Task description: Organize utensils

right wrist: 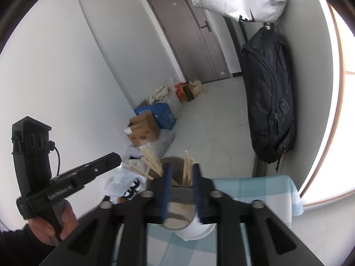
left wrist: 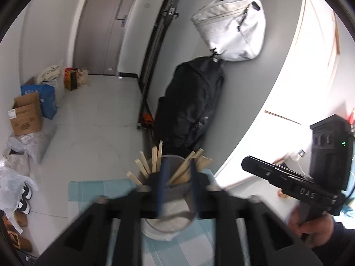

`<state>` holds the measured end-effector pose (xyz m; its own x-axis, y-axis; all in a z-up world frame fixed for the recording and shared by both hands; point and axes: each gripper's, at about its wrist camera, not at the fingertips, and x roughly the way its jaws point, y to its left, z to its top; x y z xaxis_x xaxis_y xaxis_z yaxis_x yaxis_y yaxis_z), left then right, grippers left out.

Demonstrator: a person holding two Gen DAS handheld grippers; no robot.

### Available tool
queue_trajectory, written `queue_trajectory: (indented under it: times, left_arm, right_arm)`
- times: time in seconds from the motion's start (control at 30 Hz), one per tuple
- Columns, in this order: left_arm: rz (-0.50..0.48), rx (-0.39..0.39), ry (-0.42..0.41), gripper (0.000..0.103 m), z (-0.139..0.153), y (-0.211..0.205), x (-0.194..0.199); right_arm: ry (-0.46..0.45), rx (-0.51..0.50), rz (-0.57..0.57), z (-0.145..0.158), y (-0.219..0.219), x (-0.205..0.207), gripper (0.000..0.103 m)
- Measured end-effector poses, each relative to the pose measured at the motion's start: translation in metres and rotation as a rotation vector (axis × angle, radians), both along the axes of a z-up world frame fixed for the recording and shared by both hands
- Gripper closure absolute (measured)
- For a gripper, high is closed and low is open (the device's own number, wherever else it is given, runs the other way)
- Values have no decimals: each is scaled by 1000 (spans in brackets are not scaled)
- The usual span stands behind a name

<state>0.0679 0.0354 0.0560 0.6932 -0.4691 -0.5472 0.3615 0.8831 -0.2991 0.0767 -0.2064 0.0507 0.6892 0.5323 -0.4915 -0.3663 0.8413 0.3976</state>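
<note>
A steel cup [left wrist: 175, 215] stands on a table under a teal checked cloth [left wrist: 93, 188], with several wooden chopsticks [left wrist: 154, 161] fanning out of it. A white bowl [left wrist: 159, 232] sits at its base. My left gripper [left wrist: 178, 177] is open, its blue-padded fingers [left wrist: 163, 184] apart in front of the cup with nothing pinched. The right gripper [left wrist: 244, 165] hovers to the right, held by a hand [left wrist: 310, 223]. In the right wrist view the right gripper [right wrist: 180, 177] is likewise open before the cup [right wrist: 177, 212] and chopsticks [right wrist: 187, 170]; the left gripper [right wrist: 118, 156] is at left.
A black backpack [left wrist: 190, 104] and a white bag [left wrist: 233, 24] hang on the grey wall just beyond the table. On the floor to the left lie cardboard boxes [left wrist: 26, 115], plastic bags [left wrist: 13, 184] and shoes [left wrist: 24, 199]. A grey door [left wrist: 99, 22] is at the back.
</note>
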Motion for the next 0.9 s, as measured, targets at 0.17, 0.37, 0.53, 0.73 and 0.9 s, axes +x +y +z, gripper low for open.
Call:
queue_trajectory:
  times: [0.17, 0.37, 0.53, 0.73, 0.9]
  left_arm:
    - [109, 2, -64, 39, 10, 9, -26]
    - [213, 41, -103, 36, 5, 8, -50]
    - [286, 60, -129, 25, 1, 9, -62]
    - [344, 104, -169, 20, -6, 10, -73]
    - [362, 130, -181, 11, -16, 8, -79]
  right_arm:
    - [-87, 29, -10, 7, -6, -29, 52]
    - [-187, 57, -13, 10, -8, -63, 26]
    - [-236, 43, -18, 3, -8, -81, 11]
    - [-272, 27, -28, -9, -8, -94, 4]
    - [-320, -2, -23, -13, -4, -106, 0]
